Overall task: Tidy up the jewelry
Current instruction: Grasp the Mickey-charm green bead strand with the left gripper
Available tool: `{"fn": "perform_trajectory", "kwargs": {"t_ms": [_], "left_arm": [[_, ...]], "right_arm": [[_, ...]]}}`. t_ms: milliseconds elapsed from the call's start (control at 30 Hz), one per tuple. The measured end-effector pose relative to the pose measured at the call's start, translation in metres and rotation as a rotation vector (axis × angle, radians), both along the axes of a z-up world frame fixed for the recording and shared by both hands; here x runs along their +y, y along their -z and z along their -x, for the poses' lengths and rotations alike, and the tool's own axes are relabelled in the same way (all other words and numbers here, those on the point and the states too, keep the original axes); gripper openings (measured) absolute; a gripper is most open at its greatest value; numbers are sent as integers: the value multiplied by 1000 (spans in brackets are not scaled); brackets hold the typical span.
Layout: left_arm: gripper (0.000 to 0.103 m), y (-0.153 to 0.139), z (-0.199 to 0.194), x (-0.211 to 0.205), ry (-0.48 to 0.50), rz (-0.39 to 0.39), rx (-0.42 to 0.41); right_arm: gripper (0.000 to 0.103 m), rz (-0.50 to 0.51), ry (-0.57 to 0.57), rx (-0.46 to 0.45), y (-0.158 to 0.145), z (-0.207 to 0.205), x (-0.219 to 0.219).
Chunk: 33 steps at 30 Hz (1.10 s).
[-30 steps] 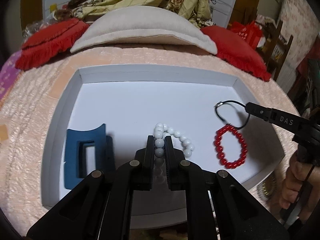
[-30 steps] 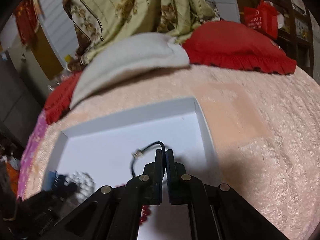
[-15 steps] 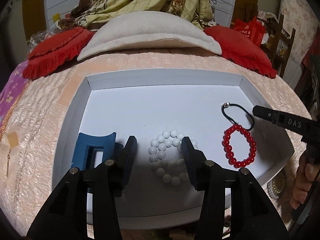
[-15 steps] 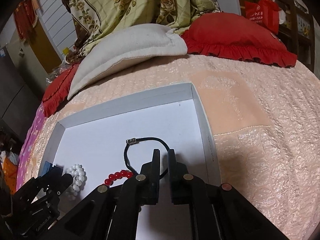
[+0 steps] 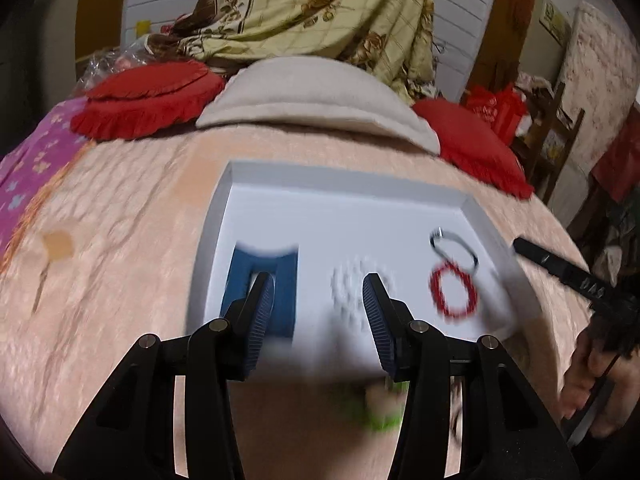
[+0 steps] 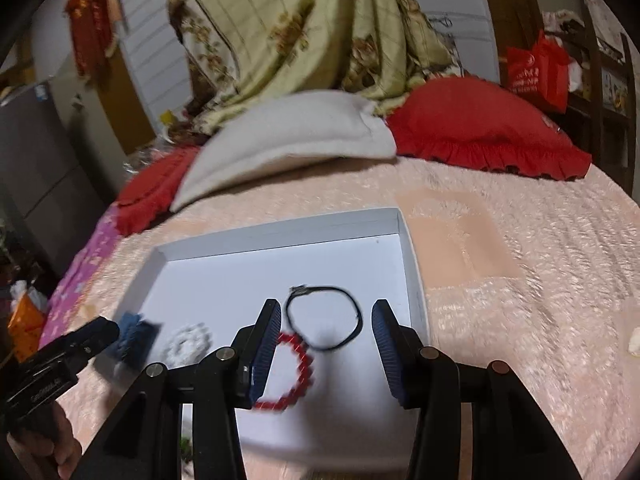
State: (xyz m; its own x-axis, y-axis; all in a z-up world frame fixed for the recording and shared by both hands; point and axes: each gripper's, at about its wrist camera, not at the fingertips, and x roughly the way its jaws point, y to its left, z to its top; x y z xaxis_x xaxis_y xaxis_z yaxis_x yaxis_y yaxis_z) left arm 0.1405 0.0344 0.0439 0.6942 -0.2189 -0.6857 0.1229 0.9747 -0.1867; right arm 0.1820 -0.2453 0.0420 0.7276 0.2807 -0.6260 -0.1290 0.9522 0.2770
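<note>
A white tray (image 5: pixel 344 176) (image 6: pixel 280 228) lies on the pink bedspread. In it, from left to right, are a blue hair clip (image 5: pixel 286 280) (image 6: pixel 134 332), a white bead bracelet (image 5: pixel 352 284) (image 6: pixel 188 344), a red bead bracelet (image 5: pixel 454 292) (image 6: pixel 306 360) and a black cord bracelet (image 5: pixel 460 238) (image 6: pixel 336 289). My left gripper (image 5: pixel 316 278) hangs open above the tray's near edge, empty, between clip and white beads. My right gripper (image 6: pixel 326 304) hovers over the black cord with its jaws opening and nothing between them.
A beige pillow (image 5: pixel 312 96) and two red cushions (image 5: pixel 148 96) (image 5: pixel 476 148) lie behind the tray, under a floral blanket (image 5: pixel 320 12). A blurred green object (image 5: pixel 380 416) sits before the tray's near edge. A hand (image 5: pixel 592 368) holds the right gripper's handle.
Both grippers opened, letting go of the white beads and the black cord, which now lie in the tray. Both pulled back and rose, so the tray looks smaller.
</note>
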Motion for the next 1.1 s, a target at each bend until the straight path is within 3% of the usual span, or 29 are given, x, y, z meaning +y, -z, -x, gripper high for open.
{"fn": "perform_trajectory", "kwargs": {"t_ms": [167, 233, 367, 433, 567, 767, 900, 933, 1100], "left_arm": [[46, 13, 42, -19, 112, -23, 69], [46, 15, 52, -35, 180, -48, 71], [46, 23, 56, -63, 260, -148, 52], [46, 28, 54, -69, 243, -189, 43], [46, 31, 46, -69, 210, -197, 32], [46, 43, 28, -59, 178, -125, 93], [45, 43, 28, -60, 178, -111, 83], [38, 43, 28, -59, 176, -102, 79], [38, 33, 38, -56, 186, -97, 33]], "right_arm": [[45, 40, -47, -34, -5, 64, -3], [45, 45, -71, -23, 2, 85, -3], [46, 168, -77, 43, 31, 108, 5], [46, 177, -94, 73, 44, 108, 5], [46, 155, -83, 107, 51, 100, 1], [46, 177, -94, 120, 53, 94, 9], [46, 171, -98, 124, 53, 95, 8], [46, 168, -95, 124, 53, 95, 8], [46, 147, -89, 107, 48, 99, 2]]}}
